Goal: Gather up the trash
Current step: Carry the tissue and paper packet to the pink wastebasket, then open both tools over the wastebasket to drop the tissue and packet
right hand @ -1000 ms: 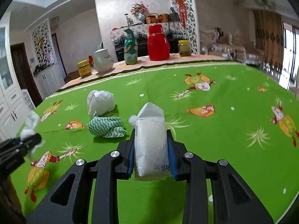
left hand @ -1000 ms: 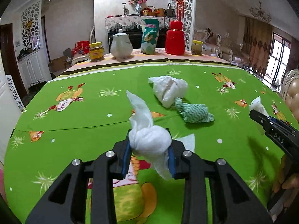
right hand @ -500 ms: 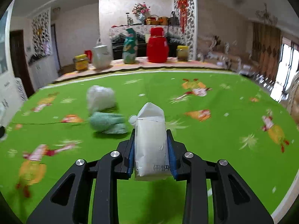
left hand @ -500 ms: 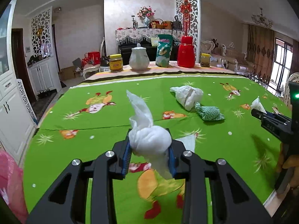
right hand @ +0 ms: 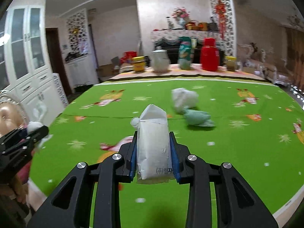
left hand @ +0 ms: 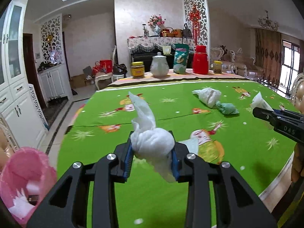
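My left gripper (left hand: pixel 152 150) is shut on a crumpled white tissue (left hand: pixel 152 142), held above the near left part of the green tablecloth (left hand: pixel 237 148). My right gripper (right hand: pixel 153 148) is shut on a small white paper packet (right hand: pixel 153 148) with printed lettering. Each gripper shows in the other's view: the right gripper (left hand: pixel 266 112) at the right edge, the left gripper (right hand: pixel 38 131) at the left edge. On the cloth lie a crumpled white wad (left hand: pixel 208 96) and beside it a green-and-white patterned wad (left hand: pixel 227 109). A pink bag-lined bin (left hand: pixel 24 178) with white scraps inside stands below the table's left edge.
Along the table's far edge stand a yellow-lidded jar (left hand: pixel 137 69), a white teapot (left hand: pixel 159 65), a green snack bag (left hand: pixel 180 58), a red thermos (left hand: pixel 200 59) and a small jar (left hand: pixel 217 66). White cabinets (left hand: pixel 17 98) line the left wall. Chairs stand at right.
Both grippers have drawn back toward the table's near left side, each keeping its piece of trash. The pink bin has come into the left wrist view; the wads now sit farther right.
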`<act>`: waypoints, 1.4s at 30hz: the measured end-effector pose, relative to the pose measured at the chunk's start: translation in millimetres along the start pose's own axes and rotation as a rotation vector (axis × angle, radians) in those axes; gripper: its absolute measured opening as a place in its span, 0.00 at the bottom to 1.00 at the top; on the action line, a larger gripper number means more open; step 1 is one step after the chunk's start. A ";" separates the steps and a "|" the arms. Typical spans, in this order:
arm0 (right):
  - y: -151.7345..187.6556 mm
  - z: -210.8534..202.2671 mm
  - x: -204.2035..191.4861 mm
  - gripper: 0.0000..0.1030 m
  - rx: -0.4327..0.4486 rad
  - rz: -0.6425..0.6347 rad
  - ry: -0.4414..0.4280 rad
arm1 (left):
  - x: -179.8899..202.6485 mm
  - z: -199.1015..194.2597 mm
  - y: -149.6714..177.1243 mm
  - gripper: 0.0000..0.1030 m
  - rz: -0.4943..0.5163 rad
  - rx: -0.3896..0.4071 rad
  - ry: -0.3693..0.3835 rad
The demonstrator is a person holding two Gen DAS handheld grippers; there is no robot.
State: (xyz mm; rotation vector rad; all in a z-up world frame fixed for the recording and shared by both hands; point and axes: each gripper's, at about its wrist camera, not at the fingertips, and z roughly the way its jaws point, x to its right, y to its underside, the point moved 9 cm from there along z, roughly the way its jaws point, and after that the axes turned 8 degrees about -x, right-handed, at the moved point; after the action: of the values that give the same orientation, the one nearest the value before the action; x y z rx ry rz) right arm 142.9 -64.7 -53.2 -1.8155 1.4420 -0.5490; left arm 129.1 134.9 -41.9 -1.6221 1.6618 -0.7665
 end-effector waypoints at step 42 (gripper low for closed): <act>48.6 21.8 -403.8 0.31 -0.131 -0.461 -0.480 | -329.4 -63.9 114.4 0.35 -0.260 -0.130 -0.328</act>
State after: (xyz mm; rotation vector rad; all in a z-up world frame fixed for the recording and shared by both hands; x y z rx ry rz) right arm 16.0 322.3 -58.3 -2.2102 0.7546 -0.2101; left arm 6.2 466.0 -73.2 -1.9625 1.3068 -0.4868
